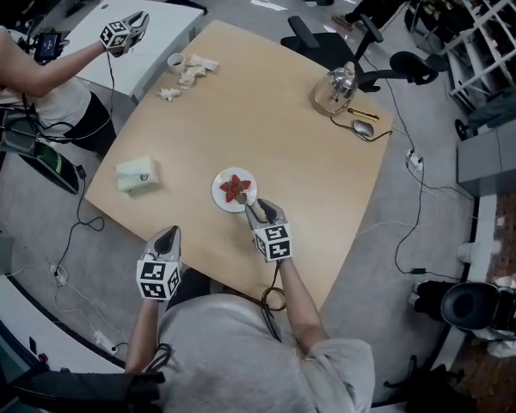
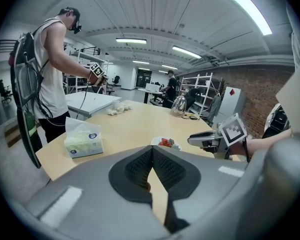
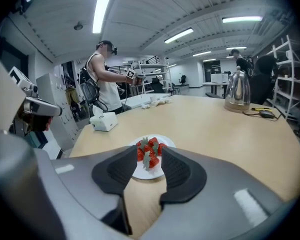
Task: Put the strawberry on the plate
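A small white plate (image 1: 218,199) lies near the front edge of the wooden table with several red strawberries (image 1: 235,188) on it. My right gripper (image 1: 256,207) rests at the plate's near-right rim. In the right gripper view its jaws stand open (image 3: 150,157), with the nearest strawberry (image 3: 150,159) lying on the plate (image 3: 168,142) between the fingertips, untouched by the pads. My left gripper (image 1: 167,239) hovers off the table's front edge, its jaws shut (image 2: 152,150) and empty. From there the plate (image 2: 174,146) and the right gripper (image 2: 202,140) show ahead.
A tissue box (image 1: 138,175) sits at the table's left edge. A glass kettle (image 1: 335,91), a mouse (image 1: 362,128), a cup (image 1: 176,62) and crumpled paper (image 1: 198,69) lie at the far side. Another person (image 1: 26,76) with a gripper stands by a white table (image 1: 150,41).
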`<state>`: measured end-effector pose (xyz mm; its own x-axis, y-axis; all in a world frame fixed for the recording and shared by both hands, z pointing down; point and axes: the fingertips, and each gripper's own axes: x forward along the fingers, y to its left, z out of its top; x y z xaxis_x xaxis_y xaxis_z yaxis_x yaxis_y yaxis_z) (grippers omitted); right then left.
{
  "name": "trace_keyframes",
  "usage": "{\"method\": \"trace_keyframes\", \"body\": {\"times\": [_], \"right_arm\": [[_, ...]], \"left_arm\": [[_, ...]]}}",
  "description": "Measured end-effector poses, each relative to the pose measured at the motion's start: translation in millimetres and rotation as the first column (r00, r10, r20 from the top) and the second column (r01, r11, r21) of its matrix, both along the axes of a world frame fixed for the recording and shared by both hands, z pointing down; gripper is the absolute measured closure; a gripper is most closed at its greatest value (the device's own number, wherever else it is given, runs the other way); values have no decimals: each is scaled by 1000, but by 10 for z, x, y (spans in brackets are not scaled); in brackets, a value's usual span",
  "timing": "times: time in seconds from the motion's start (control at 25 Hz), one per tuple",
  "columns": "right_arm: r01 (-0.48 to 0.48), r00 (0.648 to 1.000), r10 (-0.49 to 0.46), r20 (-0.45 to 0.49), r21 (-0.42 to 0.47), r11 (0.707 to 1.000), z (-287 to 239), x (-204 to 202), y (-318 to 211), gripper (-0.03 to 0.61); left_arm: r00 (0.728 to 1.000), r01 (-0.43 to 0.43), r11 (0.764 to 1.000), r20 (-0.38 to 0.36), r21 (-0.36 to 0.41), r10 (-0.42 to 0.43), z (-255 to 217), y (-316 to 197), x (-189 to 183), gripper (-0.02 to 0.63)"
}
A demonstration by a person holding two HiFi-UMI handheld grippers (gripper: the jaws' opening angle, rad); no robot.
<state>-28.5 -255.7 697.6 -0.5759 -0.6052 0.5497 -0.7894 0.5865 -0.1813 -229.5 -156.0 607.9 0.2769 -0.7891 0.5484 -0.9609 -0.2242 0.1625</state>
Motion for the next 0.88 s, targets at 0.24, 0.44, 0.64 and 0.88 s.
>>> {"method": "trace_keyframes", "body": {"times": [0.24, 0.44, 0.64, 0.88], "right_arm": [[-142, 987, 136, 80, 77, 987, -474, 456, 106, 469], [-245, 966, 229, 119, 151, 958, -877, 885, 270, 528], [-340, 938, 315, 146, 204, 918, -1162, 1324, 509, 571], [-407, 912, 376, 165, 246, 880, -1393, 1697, 827, 571]], "left_arm": [[997, -79, 996, -6, 33, 79, -101, -6, 304, 595], [988, -154, 985, -20, 80, 156, -292, -47, 629, 595], [967, -248, 959, -31, 138, 255, -490, -111, 1086, 595], [932, -348, 917, -39, 197, 362, -673, -90, 1593, 595]]}}
